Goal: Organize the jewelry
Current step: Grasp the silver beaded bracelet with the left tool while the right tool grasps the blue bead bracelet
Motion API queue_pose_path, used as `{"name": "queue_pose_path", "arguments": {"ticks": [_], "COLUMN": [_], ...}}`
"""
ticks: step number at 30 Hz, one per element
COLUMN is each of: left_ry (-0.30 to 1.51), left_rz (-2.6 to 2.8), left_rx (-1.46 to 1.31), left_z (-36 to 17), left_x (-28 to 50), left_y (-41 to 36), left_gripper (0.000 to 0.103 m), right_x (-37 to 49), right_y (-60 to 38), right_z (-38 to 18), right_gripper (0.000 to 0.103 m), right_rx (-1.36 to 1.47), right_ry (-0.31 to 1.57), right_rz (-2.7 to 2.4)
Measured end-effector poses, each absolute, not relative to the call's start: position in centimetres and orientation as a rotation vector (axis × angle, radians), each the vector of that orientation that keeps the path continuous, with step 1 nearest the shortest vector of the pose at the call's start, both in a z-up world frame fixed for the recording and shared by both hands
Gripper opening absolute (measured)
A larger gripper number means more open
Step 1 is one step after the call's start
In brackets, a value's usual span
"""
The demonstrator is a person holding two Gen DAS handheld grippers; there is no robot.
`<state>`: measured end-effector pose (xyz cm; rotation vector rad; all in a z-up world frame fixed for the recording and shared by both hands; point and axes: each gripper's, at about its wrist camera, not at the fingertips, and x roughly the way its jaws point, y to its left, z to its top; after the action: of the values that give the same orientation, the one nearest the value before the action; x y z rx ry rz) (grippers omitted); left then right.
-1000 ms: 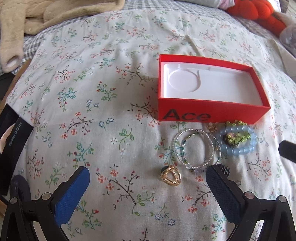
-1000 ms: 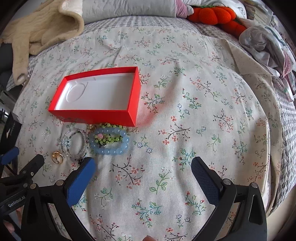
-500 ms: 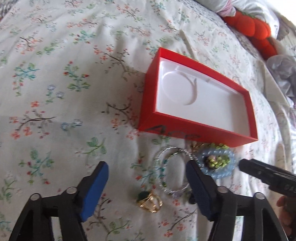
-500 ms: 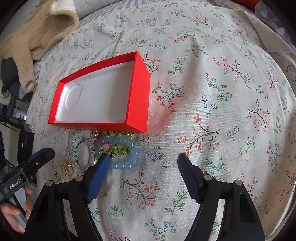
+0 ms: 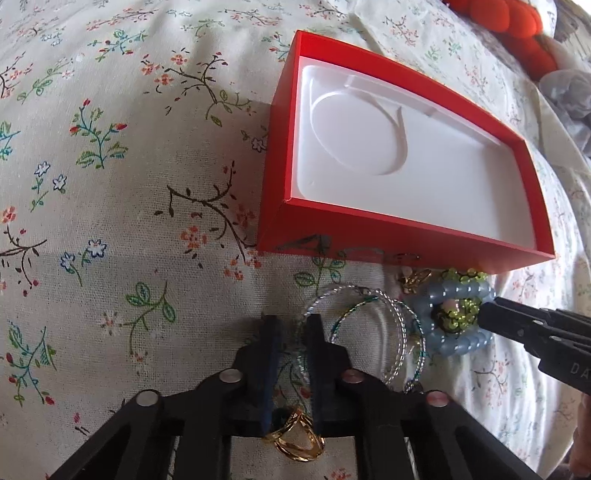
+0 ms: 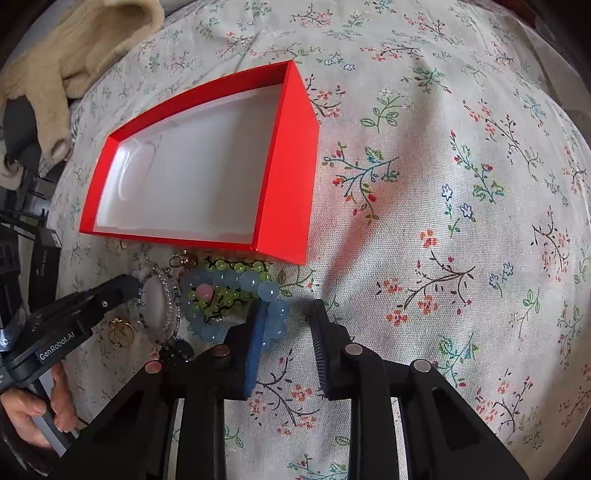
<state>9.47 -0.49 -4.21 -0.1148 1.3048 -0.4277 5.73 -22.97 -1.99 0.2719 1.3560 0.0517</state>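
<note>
An open red box (image 5: 406,236) with a white moulded insert lies on the flowered bedspread; it also shows in the right wrist view (image 6: 288,177). In front of it lie thin silver bangles (image 5: 369,332), a pale blue bead bracelet (image 5: 454,343) around green beads, and a gold ring (image 5: 295,439). My left gripper (image 5: 290,336) is down over the ring with its jaws narrowed, the ring between their bases. My right gripper (image 6: 288,314) has narrowed jaws with nothing between them; its left finger rests by the blue bracelet (image 6: 273,314).
A cream knitted garment (image 6: 74,48) lies at the bed's far left. An orange plush toy (image 5: 513,29) sits beyond the box. A small gold clasp (image 5: 413,278) lies by the box's front wall. Open bedspread (image 6: 461,221) stretches to the right.
Both grippers have dropped closer to the jewelry and narrowed their jaws. The left has come down over the gold ring. The right has moved left to the blue bracelet.
</note>
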Motion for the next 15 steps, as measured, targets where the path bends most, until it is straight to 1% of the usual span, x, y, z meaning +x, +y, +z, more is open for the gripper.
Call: {"name": "queue_pose_path", "arguments": {"ticks": [1, 2, 8, 15], "left_ry": [1.302, 1.300, 1.285, 1.225], "left_rz": [-0.426, -0.424, -0.438, -0.464], "left_rx": [-0.107, -0.103, -0.106, -0.117], "left_z": [-4.2, -4.2, -3.4, -1.0], "left_x": [9.5, 9.7, 9.3, 8.2], "left_y": [-0.6, -0.8, -0.9, -1.5], "left_gripper": [0.001, 0.001, 0.000, 0.000], "right_x": [5.8, 6.0, 5.9, 4.5], "right_y": [-22.7, -22.5, -22.7, -22.5], "right_z": [-2.0, -2.0, -1.5, 1.0], "right_gripper": [0.019, 0.013, 0.012, 0.012], "right_rx": [0.251, 0.241, 0.248, 0.267], "right_ry": [1.353, 1.351, 1.335, 1.271], "right_rz": [0.052, 0.055, 0.058, 0.069]}}
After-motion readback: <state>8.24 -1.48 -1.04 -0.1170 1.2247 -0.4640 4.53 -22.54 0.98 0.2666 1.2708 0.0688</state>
